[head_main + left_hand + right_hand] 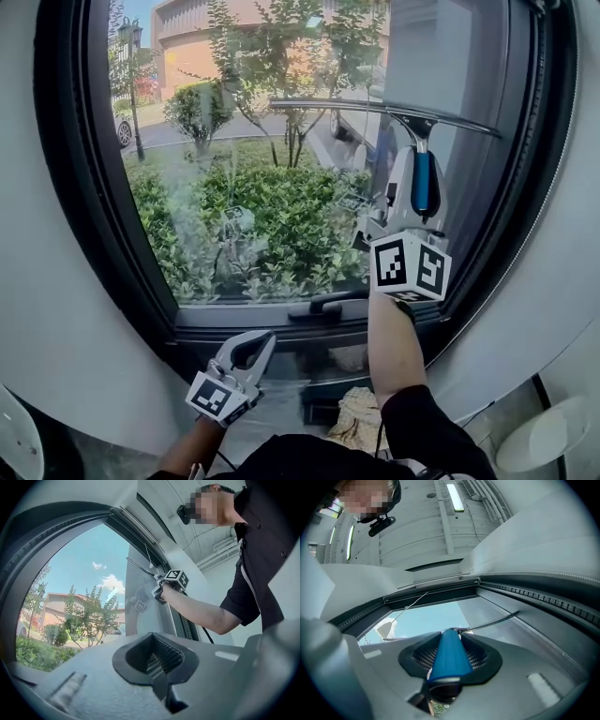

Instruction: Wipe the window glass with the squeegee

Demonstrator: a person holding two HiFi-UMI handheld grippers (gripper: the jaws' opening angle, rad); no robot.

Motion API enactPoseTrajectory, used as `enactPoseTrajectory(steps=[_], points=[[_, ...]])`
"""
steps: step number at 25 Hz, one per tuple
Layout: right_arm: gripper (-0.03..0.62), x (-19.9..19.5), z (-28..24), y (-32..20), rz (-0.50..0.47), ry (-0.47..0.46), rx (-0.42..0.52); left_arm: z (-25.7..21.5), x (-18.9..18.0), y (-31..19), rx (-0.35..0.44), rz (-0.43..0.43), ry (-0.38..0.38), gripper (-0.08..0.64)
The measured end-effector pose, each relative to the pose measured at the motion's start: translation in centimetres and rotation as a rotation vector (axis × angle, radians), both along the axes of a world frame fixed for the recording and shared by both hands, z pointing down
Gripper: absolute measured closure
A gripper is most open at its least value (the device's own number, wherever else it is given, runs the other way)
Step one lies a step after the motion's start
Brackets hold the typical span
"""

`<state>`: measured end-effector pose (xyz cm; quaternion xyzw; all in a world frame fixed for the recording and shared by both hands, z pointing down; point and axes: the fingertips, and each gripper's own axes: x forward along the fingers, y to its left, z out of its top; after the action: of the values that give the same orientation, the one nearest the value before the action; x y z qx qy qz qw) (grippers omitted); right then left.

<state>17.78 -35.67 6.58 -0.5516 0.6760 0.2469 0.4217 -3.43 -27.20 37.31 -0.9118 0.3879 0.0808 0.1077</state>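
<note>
Far left is the dark curved window frame [103, 187]. Inside it the big pane of clear window glass [234, 159] shows leafy green bushes [272, 234] outside.

The left gripper [265, 339] [157, 660] sits low and near, under the sill and well away from the glass. Its jaws are closed on each other and the ribbed hollow between them is empty.

A bit further right, a black window handle [328, 305] lies along the bottom rail. There's a crumpled beige cloth [361, 417] on the floor below it, just beside the person's right arm.

The right gripper [421, 157] [449, 656] is raised in front of the upper right part of the pane. It's clamped tight on the grip of the blue-handled squeegee with a long dark blade [394, 112] [447, 653]. The blade runs roughly level across the top right of the glass, dipping a little toward the right. It looks like it's lying against the pane, though I can't be sure it actually touches.
</note>
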Motion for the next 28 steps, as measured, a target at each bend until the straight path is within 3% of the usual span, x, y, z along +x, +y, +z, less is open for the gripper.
enactPoseTrajectory(steps=[28], points=[[0.460,-0.1,3.2,0.6,0.008,0.011,-0.068,1.2,0.0,1.2,-0.032,-0.005,-0.001,0.558]])
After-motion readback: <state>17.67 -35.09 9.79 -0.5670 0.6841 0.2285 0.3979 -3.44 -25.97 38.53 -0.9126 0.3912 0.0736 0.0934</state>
